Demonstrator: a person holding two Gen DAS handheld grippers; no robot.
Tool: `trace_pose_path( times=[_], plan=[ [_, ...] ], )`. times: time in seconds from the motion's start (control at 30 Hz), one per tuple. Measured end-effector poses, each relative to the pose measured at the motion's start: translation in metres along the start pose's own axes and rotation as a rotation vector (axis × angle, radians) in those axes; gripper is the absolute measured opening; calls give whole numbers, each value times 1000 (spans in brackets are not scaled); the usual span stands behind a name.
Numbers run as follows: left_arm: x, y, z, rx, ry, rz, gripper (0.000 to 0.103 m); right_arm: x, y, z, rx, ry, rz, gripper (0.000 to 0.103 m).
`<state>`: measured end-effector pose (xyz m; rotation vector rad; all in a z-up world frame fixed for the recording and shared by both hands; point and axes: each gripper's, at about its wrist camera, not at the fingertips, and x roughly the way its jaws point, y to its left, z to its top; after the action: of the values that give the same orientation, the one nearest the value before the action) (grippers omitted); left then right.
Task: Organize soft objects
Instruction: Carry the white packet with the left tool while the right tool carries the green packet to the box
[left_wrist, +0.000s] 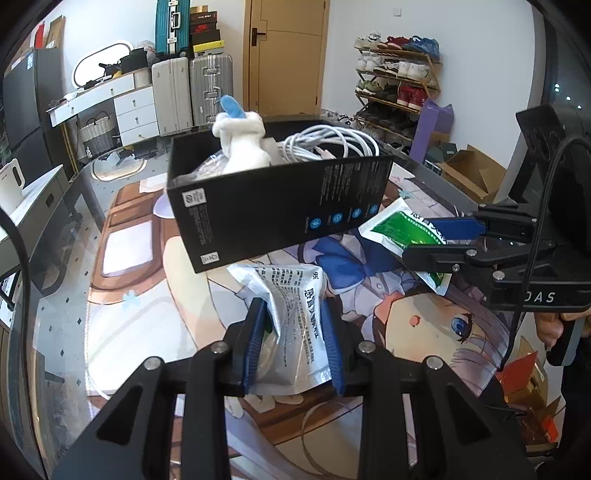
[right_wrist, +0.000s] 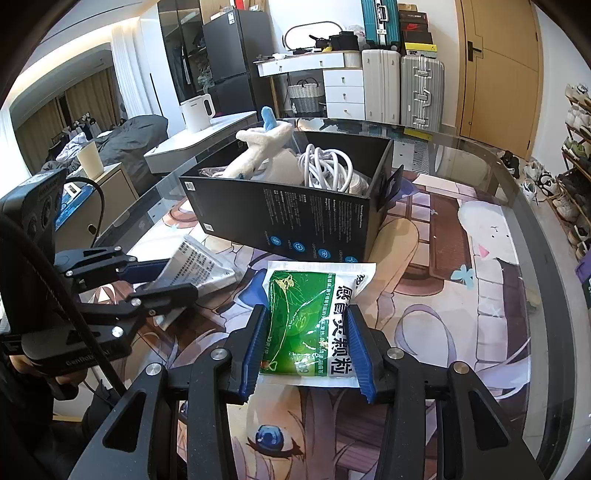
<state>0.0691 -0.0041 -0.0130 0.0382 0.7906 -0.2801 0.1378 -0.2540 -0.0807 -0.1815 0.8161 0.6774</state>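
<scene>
The black box stands on the counter, holding a white plush toy and a coiled white cable. Just in front of the box, the left claw grips a silver packet between its 2 blue pads, apparently lifted clear of the counter. Beside it, also near the box front, the right claw is closed against both edges of a green packet.

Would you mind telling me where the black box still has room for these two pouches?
Black box: crowded. White plush toy fills the left, coiled white cable the middle-right. The only bare patch appears at the far right corner, beyond the cable. The printed desk mat right of the green pouch is bare.
</scene>
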Motion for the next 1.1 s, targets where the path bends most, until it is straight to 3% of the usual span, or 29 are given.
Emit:
trace_pose_path(
  times=[0.67, 1.1],
  plan=[
    [-43, 27, 22, -66, -134, 3, 29, -33, 14, 13, -47, -94, 32, 43],
    [-54, 38, 50, -71, -209, 2, 29, -52, 28, 39, -85, -169, 37, 43]
  ],
)
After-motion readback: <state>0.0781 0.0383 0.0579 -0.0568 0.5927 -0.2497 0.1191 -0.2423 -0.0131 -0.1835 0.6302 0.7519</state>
